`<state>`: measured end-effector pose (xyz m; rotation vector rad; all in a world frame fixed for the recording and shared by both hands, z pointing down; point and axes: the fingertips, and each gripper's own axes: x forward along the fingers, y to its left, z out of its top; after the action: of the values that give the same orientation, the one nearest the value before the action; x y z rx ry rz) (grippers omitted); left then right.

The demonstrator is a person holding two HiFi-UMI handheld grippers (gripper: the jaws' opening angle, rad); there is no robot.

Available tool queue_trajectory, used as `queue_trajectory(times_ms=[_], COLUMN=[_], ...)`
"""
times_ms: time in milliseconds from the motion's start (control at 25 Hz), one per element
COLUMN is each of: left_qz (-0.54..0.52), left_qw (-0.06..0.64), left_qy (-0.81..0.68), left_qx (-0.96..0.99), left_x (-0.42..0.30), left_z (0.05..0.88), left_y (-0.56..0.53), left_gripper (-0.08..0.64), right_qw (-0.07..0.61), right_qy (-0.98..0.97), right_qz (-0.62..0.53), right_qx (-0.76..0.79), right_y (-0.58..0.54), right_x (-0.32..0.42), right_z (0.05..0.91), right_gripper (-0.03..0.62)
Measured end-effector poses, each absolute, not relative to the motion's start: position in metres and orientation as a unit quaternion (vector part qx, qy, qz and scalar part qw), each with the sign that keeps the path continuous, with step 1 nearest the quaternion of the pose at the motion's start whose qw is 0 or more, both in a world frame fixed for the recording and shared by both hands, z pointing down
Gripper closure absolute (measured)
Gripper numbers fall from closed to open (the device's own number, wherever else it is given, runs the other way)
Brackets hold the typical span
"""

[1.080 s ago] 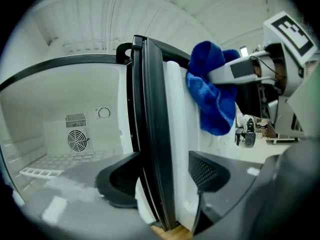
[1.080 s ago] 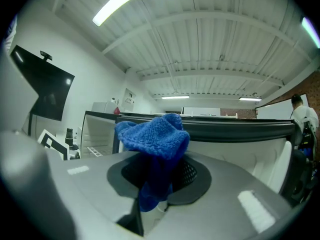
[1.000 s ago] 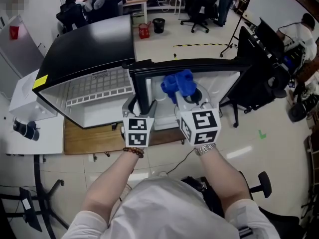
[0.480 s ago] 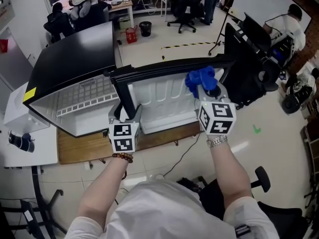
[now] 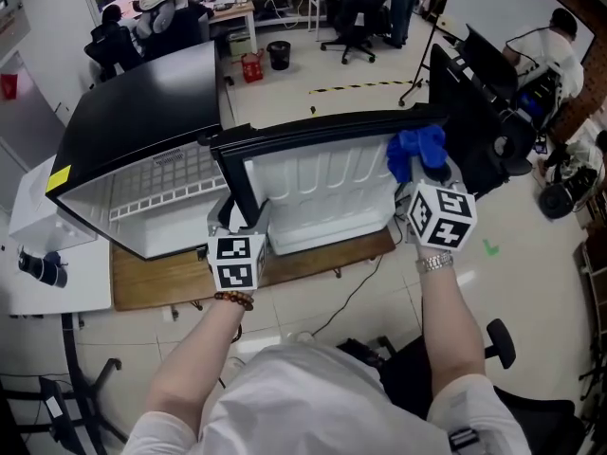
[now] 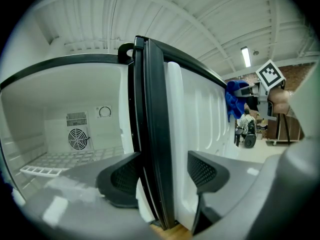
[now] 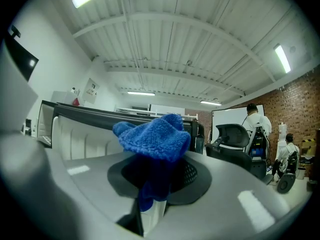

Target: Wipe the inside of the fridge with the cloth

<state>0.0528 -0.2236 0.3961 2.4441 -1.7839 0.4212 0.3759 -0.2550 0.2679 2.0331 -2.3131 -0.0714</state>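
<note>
Blue knitted cloth (image 5: 417, 150) bunched in the right gripper (image 5: 423, 167); head view places it at the far right end of the white ribbed door liner (image 5: 322, 192) of the black-topped fridge (image 5: 142, 102). Touching the liner or just off it: cannot tell. Left gripper (image 5: 243, 218) set at the door's opposite end, beside the open cabinet with its white wire shelf (image 5: 171, 183).

Left gripper view: jaws of the left gripper (image 6: 162, 176) closed around the door's edge, one pad on the black seal side, the other at the white ribbed door liner (image 6: 200, 119), apparently holding the door open. Cabinet interior with round fan grille (image 6: 76, 139) bare of any cloth; blue knitted cloth (image 6: 231, 101) small in the distance.

Right gripper view: jaws of the right gripper (image 7: 150, 184) clamped on the blue knitted cloth (image 7: 155, 134), which spills above the pads.

Progress, as a judgement: wiping seems under way on the door liner only. Cabinet walls, floor and shelf probably remain. No wet streaks or dirt visible to mark cleaned areas.
</note>
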Motion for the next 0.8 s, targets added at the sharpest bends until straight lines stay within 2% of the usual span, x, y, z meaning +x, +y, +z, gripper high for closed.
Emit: queue_trajectory(times_ms=[160,360,520,800], left_qz=[0.135,0.148,0.162,0.172], left_qw=[0.046,0.052,0.056,0.059], left_qy=[-0.579,-0.571,-0.564,-0.557], left_qx=[0.803,0.806,0.808,0.810], left_x=[0.058,0.055,0.054,0.051], left_z=[0.397,0.406,0.417,0.423], left_y=[-0.224,-0.215,-0.205,-0.193], left_gripper=[0.261,0.290,0.291,0.291], right_qw=[0.013,-0.003,0.009,0.039], right_qy=[-0.777,-0.852,-0.892,-0.905], right_qz=[-0.027,-0.011,-0.008,-0.026], right_qx=[0.629,0.523,0.452,0.422], right_y=[-0.236,-0.205,-0.185,-0.175], right_x=[0.334,0.213,0.132,0.072], right_z=[0.262,0.275,0.290,0.304], right_gripper=[0.505,0.505,0.505,0.505])
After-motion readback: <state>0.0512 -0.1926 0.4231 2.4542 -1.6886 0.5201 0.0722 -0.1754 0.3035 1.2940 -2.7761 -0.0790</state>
